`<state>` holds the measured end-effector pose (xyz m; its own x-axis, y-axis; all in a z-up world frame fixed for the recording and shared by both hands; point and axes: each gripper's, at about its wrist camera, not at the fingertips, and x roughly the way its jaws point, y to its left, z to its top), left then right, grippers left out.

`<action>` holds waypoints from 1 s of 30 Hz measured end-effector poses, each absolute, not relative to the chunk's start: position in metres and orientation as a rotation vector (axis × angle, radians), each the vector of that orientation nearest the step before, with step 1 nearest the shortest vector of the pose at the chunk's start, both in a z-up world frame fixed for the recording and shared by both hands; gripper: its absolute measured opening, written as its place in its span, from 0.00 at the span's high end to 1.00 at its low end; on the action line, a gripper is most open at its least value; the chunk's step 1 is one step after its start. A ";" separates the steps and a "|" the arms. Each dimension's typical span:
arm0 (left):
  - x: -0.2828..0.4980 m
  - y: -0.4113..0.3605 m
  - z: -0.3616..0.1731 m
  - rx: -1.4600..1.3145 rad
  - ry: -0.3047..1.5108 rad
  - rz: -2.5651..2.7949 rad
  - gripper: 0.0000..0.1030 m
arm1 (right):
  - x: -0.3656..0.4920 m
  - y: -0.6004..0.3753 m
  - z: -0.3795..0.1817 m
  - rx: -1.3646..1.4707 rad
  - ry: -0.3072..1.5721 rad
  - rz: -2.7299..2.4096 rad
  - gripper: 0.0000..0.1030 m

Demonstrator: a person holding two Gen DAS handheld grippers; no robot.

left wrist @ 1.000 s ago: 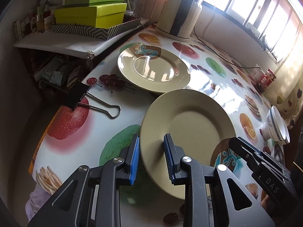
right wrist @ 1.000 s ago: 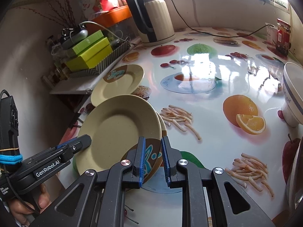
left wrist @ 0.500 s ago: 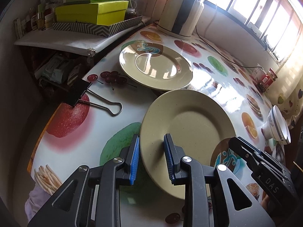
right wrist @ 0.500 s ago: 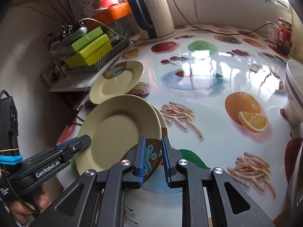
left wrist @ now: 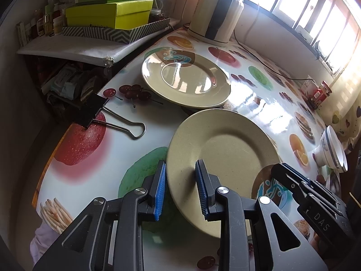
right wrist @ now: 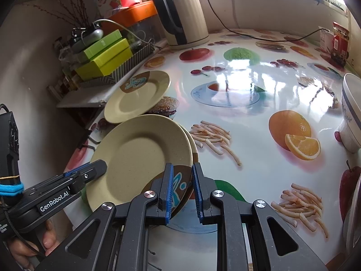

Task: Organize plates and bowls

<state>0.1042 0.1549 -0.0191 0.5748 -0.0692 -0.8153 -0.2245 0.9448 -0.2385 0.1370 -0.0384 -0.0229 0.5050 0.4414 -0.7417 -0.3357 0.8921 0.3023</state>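
Note:
Two beige plates are stacked and held tilted above the table. The top plate (left wrist: 225, 155) (right wrist: 140, 158) sits between the jaws of my left gripper (left wrist: 179, 187) (right wrist: 90, 169), which straddle its near rim with a visible gap. My right gripper (right wrist: 182, 187) (left wrist: 291, 178) clamps the lower plate (right wrist: 178, 185) at its brown patterned rim. A third beige plate (left wrist: 186, 82) (right wrist: 137, 97) with a brown and blue motif lies flat on the table farther back.
A fruit-print table (right wrist: 248, 135) bears a binder clip (left wrist: 106, 115), a kettle (right wrist: 180, 15) (left wrist: 216, 11), stacked white bowls (left wrist: 331, 151) (right wrist: 352, 113) and red jars (right wrist: 338, 43). Green boxes (left wrist: 110, 11) stand on a side shelf at the left.
Both grippers and the held plates have moved slightly nearer the flat plate. The grips look unchanged.

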 end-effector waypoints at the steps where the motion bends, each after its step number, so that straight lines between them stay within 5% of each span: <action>1: 0.105 0.155 -0.019 -0.332 0.958 0.093 0.74 | 0.137 -0.038 -0.023 0.123 0.930 0.470 0.82; 30: 0.107 0.154 -0.018 -0.331 0.950 0.096 0.74 | 0.139 -0.035 -0.022 0.108 0.916 0.464 0.81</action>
<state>0.1067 0.1544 -0.0176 0.5816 -0.0639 -0.8109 -0.2249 0.9454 -0.2358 0.1392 -0.0355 -0.0217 0.5180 0.4315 -0.7386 -0.3410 0.8960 0.2843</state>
